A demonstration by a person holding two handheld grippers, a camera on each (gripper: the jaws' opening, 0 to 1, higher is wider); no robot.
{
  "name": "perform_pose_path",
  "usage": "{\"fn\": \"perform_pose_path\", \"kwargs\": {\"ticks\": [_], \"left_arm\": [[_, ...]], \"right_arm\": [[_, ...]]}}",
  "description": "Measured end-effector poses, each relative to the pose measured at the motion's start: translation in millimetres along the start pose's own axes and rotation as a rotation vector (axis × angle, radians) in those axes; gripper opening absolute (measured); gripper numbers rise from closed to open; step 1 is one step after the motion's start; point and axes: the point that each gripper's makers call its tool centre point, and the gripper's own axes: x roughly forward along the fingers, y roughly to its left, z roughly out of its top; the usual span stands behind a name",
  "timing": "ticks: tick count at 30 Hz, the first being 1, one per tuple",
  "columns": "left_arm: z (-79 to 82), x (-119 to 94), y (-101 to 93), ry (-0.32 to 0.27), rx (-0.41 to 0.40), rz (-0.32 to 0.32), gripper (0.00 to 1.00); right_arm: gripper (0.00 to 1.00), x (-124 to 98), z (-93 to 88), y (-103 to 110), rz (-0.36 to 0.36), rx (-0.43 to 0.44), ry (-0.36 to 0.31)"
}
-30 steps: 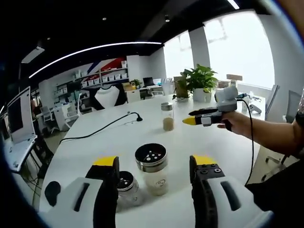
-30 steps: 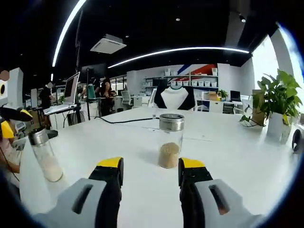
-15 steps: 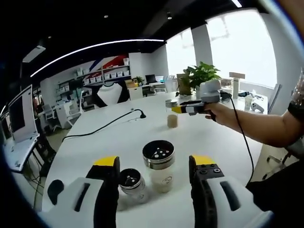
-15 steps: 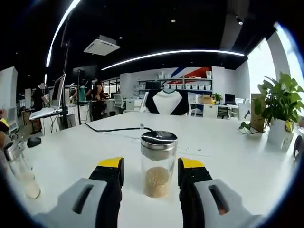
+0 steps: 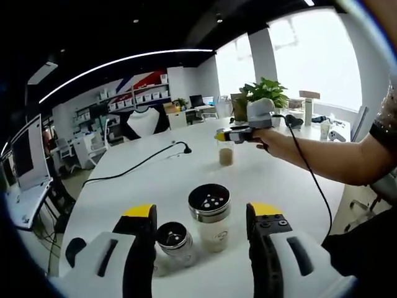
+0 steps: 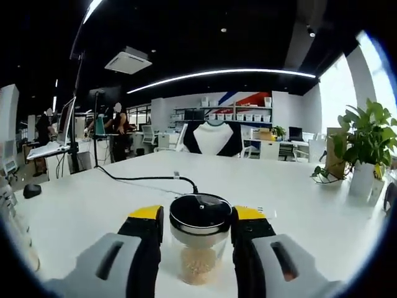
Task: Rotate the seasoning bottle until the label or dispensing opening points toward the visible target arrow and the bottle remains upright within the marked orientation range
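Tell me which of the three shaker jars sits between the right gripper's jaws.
The far clear jar with tan granules; the two steel-lidded jars, large and small, stand before the left gripper.

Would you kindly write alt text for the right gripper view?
The right gripper has its yellow-tipped jaws on either side of an upright glass seasoning bottle holding tan granules, on a white table. A black cable lies beyond.

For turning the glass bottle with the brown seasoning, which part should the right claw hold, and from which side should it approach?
Probably the clear glass wall of the seasoning bottle, just under its dark lid, approached level from the side. The bottle stands upright on the white table, and the right claw already has one jaw on each side, so squeezing there should keep it upright while turning.
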Motion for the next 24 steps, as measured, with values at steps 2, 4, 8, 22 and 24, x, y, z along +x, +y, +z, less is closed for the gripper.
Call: {"fn": "perform_pose_path", "kwargs": {"ticks": [2,4,8,22,24], "left_arm": [[1.0,-1.1,-0.2,-0.001,0.003,0.002,0.62],[1.8,-2.1,0.2,0.000,0.006,0.005,0.62],[2.4,-3.3,0.9,0.002,0.010,0.009,0.61],[13.8,-2.8,-16.6,-0.032,0.025,-0.030,0.61],[15.0,-1.4,-25.1,-0.041,0.028,-0.049,0.61]], "right_arm": [[0.41,2.5,-0.3,-1.7,-0.002,-0.002,0.001],[0.39,2.9,-1.3,-2.9,-0.005,-0.002,0.001],[0.38,3.8,-1.3,-3.1,0.003,-0.001,0.004],[0.37,-24.9,17.3,16.3,0.085,-0.037,-0.021],[0.37,-35.7,25.0,24.4,0.109,-0.042,-0.022]]}}
